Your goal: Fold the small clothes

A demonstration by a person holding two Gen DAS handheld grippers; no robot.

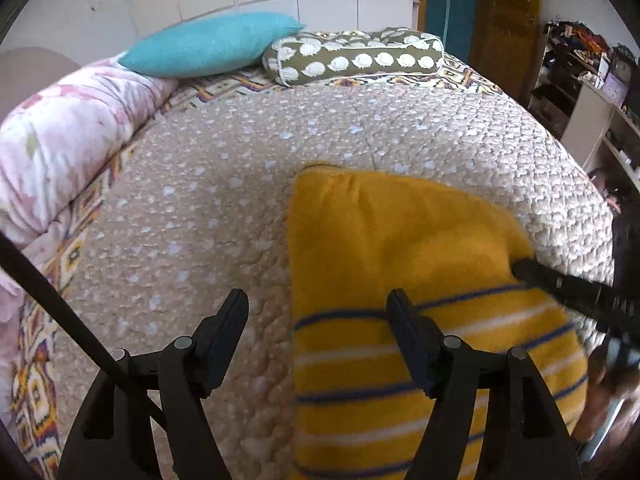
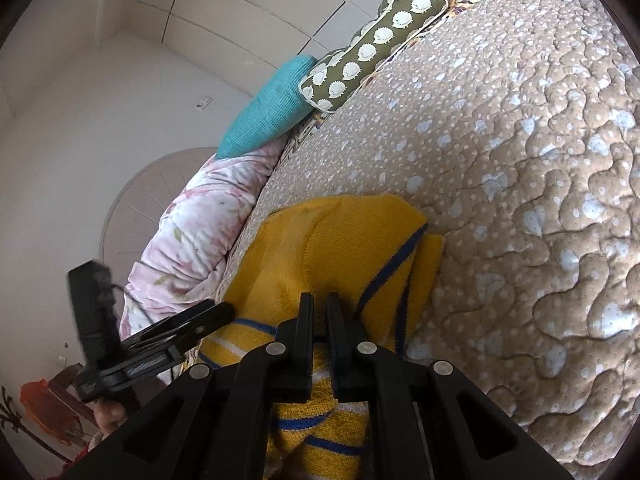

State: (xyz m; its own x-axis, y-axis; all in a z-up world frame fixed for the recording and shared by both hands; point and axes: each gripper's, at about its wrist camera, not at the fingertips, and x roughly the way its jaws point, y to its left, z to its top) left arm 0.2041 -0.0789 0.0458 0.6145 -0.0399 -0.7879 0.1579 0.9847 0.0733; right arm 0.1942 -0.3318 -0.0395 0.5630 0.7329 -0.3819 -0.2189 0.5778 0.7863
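Soft, limp yellow knit (image 1: 400, 240) pinched by right claw (image 2: 319, 300); left claw (image 1: 316, 300) agape (nothing held), straddling near striped edge.

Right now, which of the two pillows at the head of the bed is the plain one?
The turquoise pillow, the one nearer the pink floral duvet. The olive pillow beside it carries rows of white shell-like shapes.
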